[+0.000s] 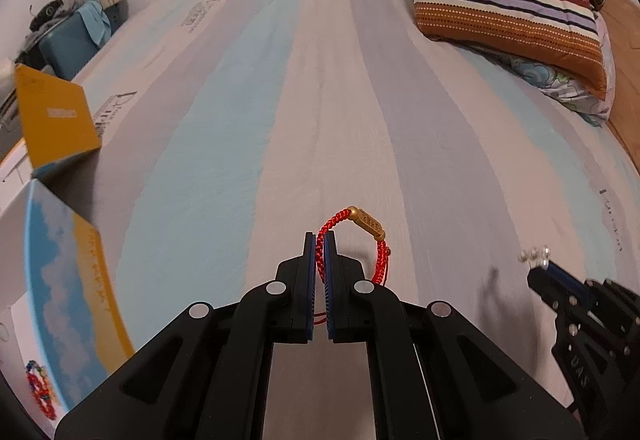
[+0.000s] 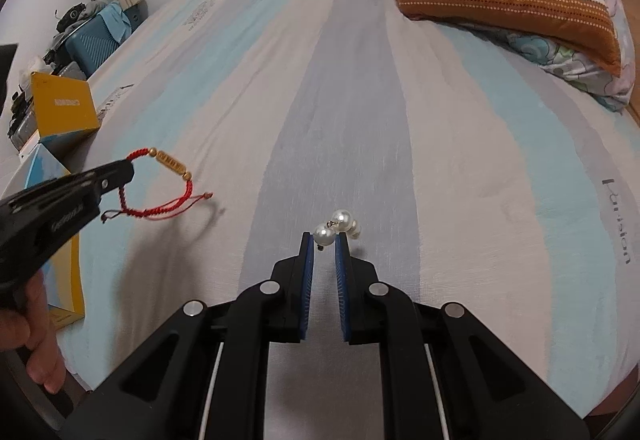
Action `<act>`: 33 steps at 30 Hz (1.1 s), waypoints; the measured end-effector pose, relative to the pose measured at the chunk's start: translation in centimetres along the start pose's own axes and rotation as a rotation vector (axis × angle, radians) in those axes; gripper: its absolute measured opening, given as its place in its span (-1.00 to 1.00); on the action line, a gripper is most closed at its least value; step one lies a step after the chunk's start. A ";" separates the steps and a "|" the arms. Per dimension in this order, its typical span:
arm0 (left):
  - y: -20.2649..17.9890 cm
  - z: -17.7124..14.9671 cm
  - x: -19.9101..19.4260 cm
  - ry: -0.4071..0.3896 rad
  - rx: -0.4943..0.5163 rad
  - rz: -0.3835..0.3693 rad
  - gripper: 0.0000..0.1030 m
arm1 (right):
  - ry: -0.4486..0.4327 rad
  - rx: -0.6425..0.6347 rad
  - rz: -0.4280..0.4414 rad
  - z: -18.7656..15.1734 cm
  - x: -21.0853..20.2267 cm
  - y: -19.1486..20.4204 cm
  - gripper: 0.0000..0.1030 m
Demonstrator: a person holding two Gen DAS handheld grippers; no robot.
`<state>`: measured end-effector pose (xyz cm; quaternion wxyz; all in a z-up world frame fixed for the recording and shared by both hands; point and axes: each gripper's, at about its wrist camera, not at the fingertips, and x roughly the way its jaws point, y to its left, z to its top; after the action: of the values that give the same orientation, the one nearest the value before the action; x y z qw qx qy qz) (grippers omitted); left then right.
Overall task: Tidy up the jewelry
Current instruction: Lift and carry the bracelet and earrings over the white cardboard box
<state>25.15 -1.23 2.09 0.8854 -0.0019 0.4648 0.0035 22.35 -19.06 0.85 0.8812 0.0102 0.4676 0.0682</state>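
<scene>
My left gripper (image 1: 321, 236) is shut on a red braided cord bracelet (image 1: 380, 256) with a gold tube charm (image 1: 370, 222) and holds it just above the striped bed sheet. The same bracelet (image 2: 160, 199) hangs from that gripper (image 2: 130, 169) in the right wrist view, its tails trailing toward the sheet. My right gripper (image 2: 325, 236) is shut on a pearl piece (image 2: 343, 217), several white pearls showing at its tips. It also shows in the left wrist view (image 1: 538, 266) at the lower right.
An open box (image 1: 60, 272) with blue and yellow walls stands at the left bed edge, with colourful beaded jewelry (image 1: 40, 392) in it. Its yellow lid (image 1: 56, 115) stands behind. Striped pillows (image 1: 508, 11) lie at the far right. The striped sheet (image 2: 360, 99) stretches ahead.
</scene>
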 end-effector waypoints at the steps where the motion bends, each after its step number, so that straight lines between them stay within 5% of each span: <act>1: 0.1 -0.2 -0.3 -0.001 -0.001 0.001 -0.94 | -0.003 -0.001 -0.002 0.1 -0.3 0.3 -0.80; 17: 4.3 -2.8 -6.4 -0.041 -0.047 0.025 -0.94 | -0.035 -0.038 -0.013 0.2 -4.7 4.0 -0.80; 33: 12.3 -5.2 -13.3 -0.095 -0.140 0.104 -0.94 | -0.097 -0.137 0.018 0.5 -8.6 12.9 -0.80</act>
<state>13.26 10.95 10.05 0.9028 -0.0394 0.4204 0.0818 16.55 -7.32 9.23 0.9009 -0.0425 0.4184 0.1074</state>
